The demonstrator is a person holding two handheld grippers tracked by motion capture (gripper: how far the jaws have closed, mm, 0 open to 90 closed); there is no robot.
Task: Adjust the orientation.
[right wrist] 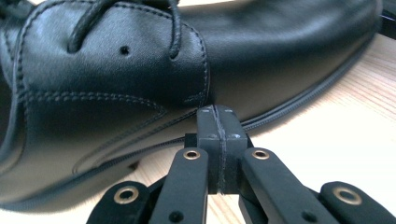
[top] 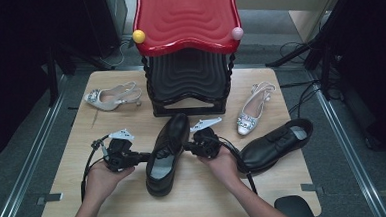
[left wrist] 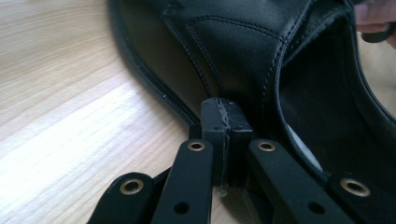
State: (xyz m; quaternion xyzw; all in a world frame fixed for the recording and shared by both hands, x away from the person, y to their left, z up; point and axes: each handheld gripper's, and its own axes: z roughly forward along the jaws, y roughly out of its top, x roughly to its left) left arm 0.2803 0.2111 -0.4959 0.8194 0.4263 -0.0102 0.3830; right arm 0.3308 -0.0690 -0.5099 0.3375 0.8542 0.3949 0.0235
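Note:
A black leather lace-up shoe (top: pixel 167 152) lies in the middle of the table with its toe pointing away from me. My left gripper (top: pixel 147 155) is shut, its tips pressed against the shoe's left side. My right gripper (top: pixel 186 147) is also shut and touches the shoe's right side by the laces. In the left gripper view the closed jaws (left wrist: pixel 225 109) meet the shoe (left wrist: pixel 243 51) just below its opening, with nothing between them. In the right gripper view the closed jaws (right wrist: pixel 216 114) rest against the shoe (right wrist: pixel 116 84) just above the sole seam.
A second black shoe (top: pixel 278 144) lies to the right. One silver slingback heel (top: pixel 113 96) is at the back left, another (top: pixel 253 110) at the back right. Stacked red and black stools (top: pixel 187 43) stand at the back centre. The wooden table (top: pixel 86 204) has bare room in front.

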